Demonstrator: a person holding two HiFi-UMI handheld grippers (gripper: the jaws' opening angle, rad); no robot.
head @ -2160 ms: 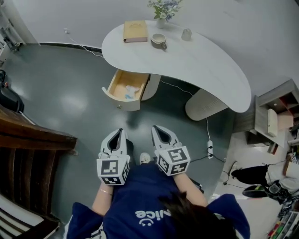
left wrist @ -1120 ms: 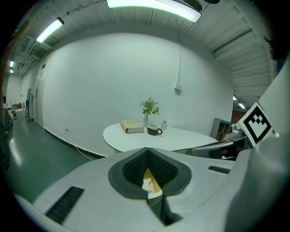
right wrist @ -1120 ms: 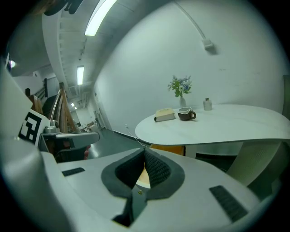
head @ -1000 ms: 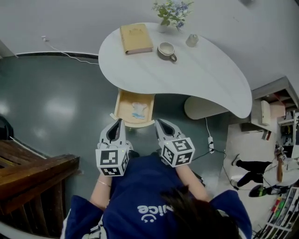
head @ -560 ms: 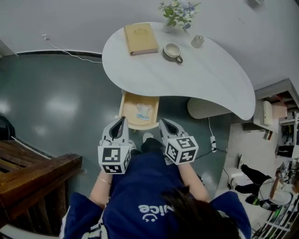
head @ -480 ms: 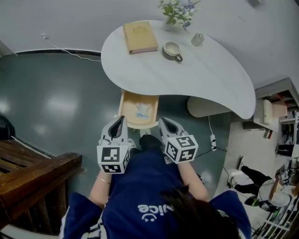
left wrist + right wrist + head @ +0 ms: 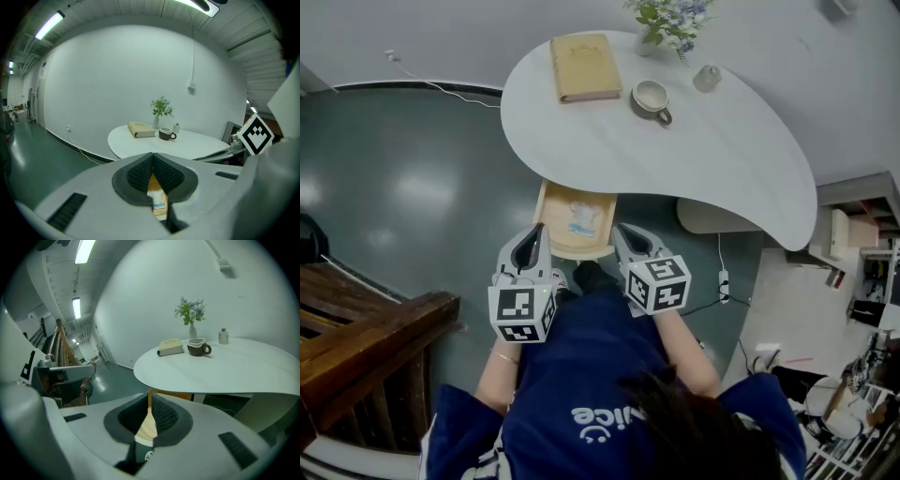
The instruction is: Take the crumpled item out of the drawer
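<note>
The crumpled item (image 7: 581,217) lies inside the open drawer (image 7: 546,212) under the white bench (image 7: 722,150); the left claw (image 7: 538,234) sits by the drawer's near left corner, closed tip to tip and holding nothing; the right claw (image 7: 620,232) sits by the near right corner, also closed and empty; neither touches the item; a book (image 7: 584,67), a cup (image 7: 652,97) and flowers (image 7: 667,17) stand on the bench.
</note>
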